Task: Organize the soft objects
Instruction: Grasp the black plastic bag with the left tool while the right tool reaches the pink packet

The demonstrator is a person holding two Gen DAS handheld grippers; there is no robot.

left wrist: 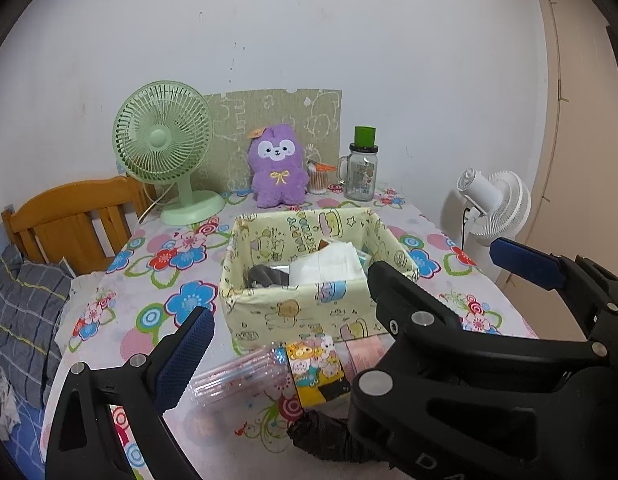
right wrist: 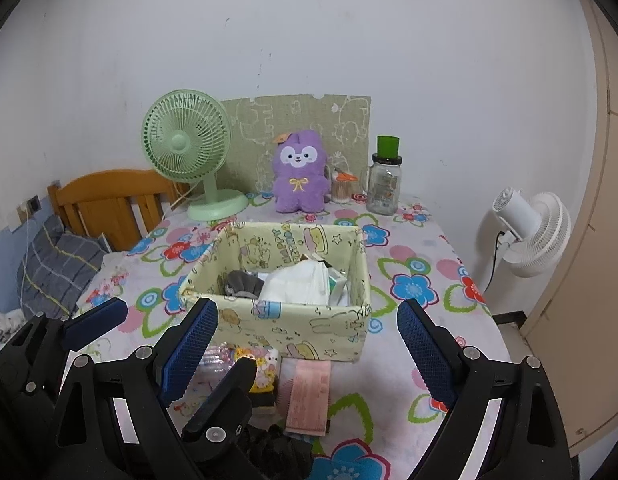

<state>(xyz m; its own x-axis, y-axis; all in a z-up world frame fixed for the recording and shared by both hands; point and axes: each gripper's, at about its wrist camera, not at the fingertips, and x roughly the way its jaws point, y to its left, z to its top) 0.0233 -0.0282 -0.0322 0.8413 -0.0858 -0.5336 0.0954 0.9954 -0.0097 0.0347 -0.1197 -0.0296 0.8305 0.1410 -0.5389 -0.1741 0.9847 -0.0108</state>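
With the fabric box [right wrist: 277,320] mid-bench [right wrist: 429,240] part-filled, I would bring my wide-open, empty right claw [right wrist: 305,352] and left claw [right wrist: 157,340] low, one flat packet [right wrist: 307,396] per pinch.

A home bedroom: a bed's wooden headboard [left wrist: 69,220] and plaid pillow [left wrist: 25,320] lie left of the left gripper [left wrist: 277,308], a plush toy [left wrist: 277,166] ahead on the flowered bench [left wrist: 149,292].
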